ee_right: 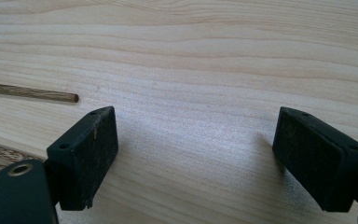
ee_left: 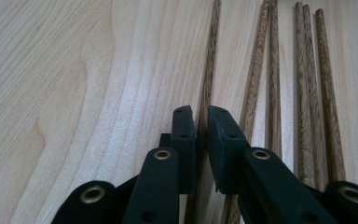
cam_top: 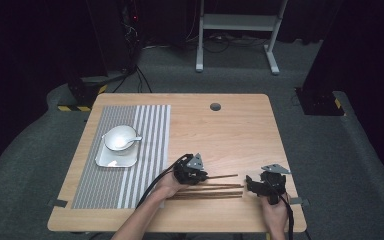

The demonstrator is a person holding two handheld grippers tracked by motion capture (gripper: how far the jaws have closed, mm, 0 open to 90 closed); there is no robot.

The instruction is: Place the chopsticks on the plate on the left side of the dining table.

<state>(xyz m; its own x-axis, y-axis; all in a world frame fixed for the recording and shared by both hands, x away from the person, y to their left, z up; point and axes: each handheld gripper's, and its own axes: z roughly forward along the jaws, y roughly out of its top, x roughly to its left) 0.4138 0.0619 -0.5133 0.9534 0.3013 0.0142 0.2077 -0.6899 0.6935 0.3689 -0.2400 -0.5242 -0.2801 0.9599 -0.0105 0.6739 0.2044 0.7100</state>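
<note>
Several dark wooden chopsticks [cam_top: 215, 190] lie side by side near the table's front edge. One chopstick [cam_top: 222, 176] sits apart, a little farther back. My left gripper [cam_top: 203, 175] is shut on that single chopstick [ee_left: 207, 88], which runs between its pads [ee_left: 185, 130] in the left gripper view; the other chopsticks [ee_left: 307, 93] lie to its right. My right gripper [cam_top: 250, 183] stands open just right of the chopsticks' tips, low over bare wood, with nothing between its pads [ee_right: 91, 149]. The single chopstick's tip [ee_right: 51, 95] shows at the left of the right gripper view.
A striped grey placemat [cam_top: 145, 150] covers the table's left part. On it stands a white square plate [cam_top: 102, 159] with a white bowl [cam_top: 120, 137] and a spoon [cam_top: 132, 141]. A round cable hole [cam_top: 215, 106] is at the back.
</note>
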